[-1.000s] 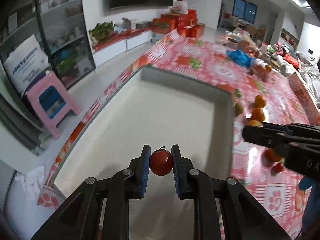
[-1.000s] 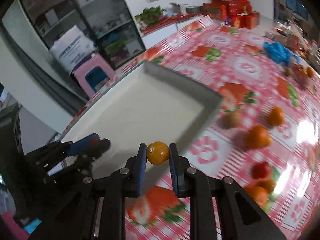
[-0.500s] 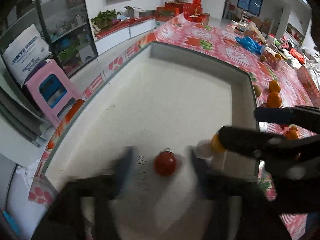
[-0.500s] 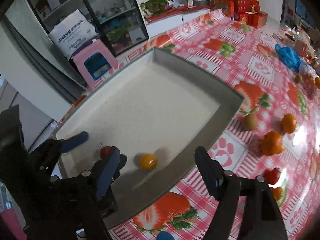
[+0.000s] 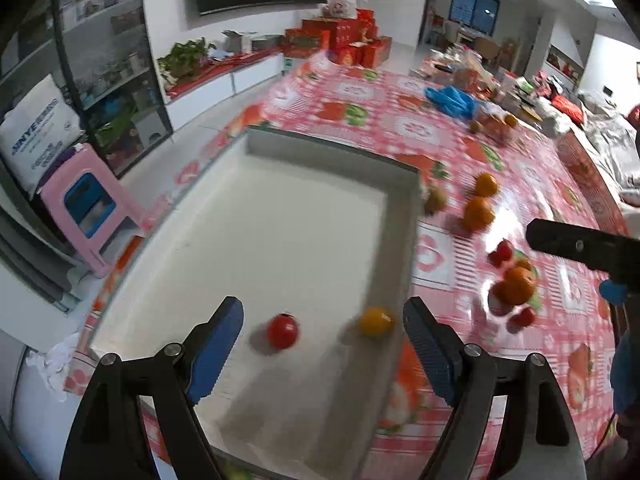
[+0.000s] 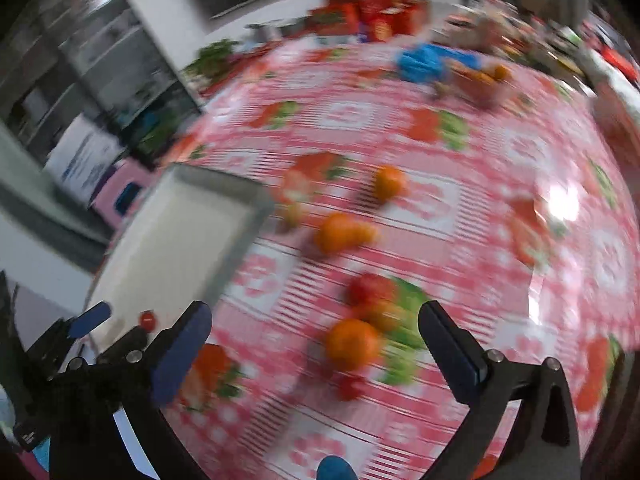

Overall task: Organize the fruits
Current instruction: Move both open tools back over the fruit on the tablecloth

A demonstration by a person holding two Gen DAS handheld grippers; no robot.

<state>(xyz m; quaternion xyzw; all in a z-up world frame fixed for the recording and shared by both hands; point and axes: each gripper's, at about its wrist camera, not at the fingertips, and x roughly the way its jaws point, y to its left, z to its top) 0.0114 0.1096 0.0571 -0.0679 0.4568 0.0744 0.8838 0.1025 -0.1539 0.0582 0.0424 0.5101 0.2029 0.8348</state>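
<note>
A shallow white tray [image 5: 400,240] lies on the red patterned tablecloth. A red tomato [image 5: 283,331] and a small yellow tomato [image 5: 375,321] rest loose on its near floor. My left gripper [image 5: 322,306] hovers open above them, touching neither. My right gripper [image 6: 315,308] is over the cloth right of the tray [image 6: 180,232], its jaws opening with nothing between them. Below it lie an orange [image 6: 351,344] and a red tomato [image 6: 370,288], blurred. Its black body [image 5: 580,246] shows at the right edge of the left wrist view.
More oranges [image 5: 478,213] and a brown fruit [image 5: 434,200] lie on the cloth beside the tray. A blue bag [image 5: 452,100] and clutter sit farther back. A pink stool [image 5: 86,204] stands on the floor past the table's left edge.
Both grippers opened and let go: the red tomato and the yellow tomato now lie in the tray. My right gripper swung right, away from the tray and over the loose fruit.
</note>
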